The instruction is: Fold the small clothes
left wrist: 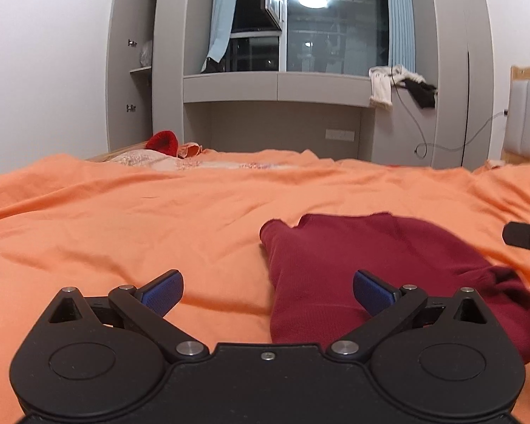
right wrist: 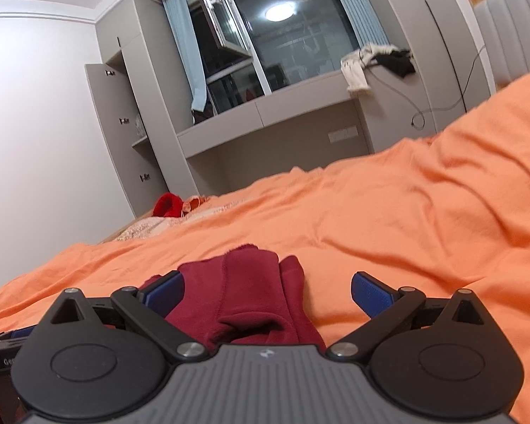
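A dark red garment (left wrist: 353, 268) lies bunched on the orange bedsheet (left wrist: 123, 229), to the right of centre in the left wrist view. My left gripper (left wrist: 268, 293) is open wide just above the sheet, its right blue pad over the garment's near edge, nothing between the pads. In the right wrist view the same garment (right wrist: 243, 293) lies folded over itself below my right gripper (right wrist: 266, 293), which also stands open wide and grips nothing. The right gripper's tip (left wrist: 528, 240) shows at the right edge of the left wrist view.
A bright red item (left wrist: 163, 143) and pale peach clothes (left wrist: 148, 159) lie at the bed's far left. Grey cabinets (left wrist: 130, 70) and a window ledge (left wrist: 275, 86) with draped clothes (left wrist: 399, 84) stand behind. A padded headboard (left wrist: 528, 120) is at the right.
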A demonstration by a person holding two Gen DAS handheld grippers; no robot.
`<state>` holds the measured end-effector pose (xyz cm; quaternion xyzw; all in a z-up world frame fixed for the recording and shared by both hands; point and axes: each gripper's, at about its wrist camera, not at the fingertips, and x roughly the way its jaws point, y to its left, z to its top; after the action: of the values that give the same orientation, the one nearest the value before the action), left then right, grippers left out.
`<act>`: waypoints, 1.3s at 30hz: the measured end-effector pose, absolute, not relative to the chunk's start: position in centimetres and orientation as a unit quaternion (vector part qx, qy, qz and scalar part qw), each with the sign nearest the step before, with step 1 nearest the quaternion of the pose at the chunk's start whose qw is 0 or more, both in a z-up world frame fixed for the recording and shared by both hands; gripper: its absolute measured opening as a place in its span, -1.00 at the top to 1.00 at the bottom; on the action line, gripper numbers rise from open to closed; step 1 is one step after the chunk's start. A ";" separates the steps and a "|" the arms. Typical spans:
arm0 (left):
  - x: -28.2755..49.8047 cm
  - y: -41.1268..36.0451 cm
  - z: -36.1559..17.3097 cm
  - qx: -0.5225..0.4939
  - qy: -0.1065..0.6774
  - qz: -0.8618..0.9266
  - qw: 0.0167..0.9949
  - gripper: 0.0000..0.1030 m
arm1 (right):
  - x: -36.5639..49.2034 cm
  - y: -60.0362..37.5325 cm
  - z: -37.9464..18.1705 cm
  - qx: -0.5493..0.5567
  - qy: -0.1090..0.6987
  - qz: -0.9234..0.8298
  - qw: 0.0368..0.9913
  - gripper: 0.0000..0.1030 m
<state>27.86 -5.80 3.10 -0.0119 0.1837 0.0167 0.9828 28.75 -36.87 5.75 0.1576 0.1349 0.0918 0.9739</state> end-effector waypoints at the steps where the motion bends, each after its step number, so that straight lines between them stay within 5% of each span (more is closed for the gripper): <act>1: 27.4 -5.8 3.3 -0.017 0.180 0.014 0.983 -0.98 | 28.0 -36.8 6.0 0.153 0.126 0.090 0.976 -0.99; 19: 17.2 -4.3 4.2 -0.051 0.103 -0.004 0.993 -0.99 | 15.6 -33.6 7.8 0.046 0.003 0.081 0.996 -1.00; 39: 7.7 -3.9 2.4 -0.018 0.077 -0.015 0.997 -0.99 | 8.3 -31.3 5.4 0.026 0.035 0.064 0.997 -1.00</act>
<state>7.67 -3.87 2.38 -0.0179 0.0771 -0.0148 0.9968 8.29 -31.32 5.41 0.0262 0.0354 0.0644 0.9970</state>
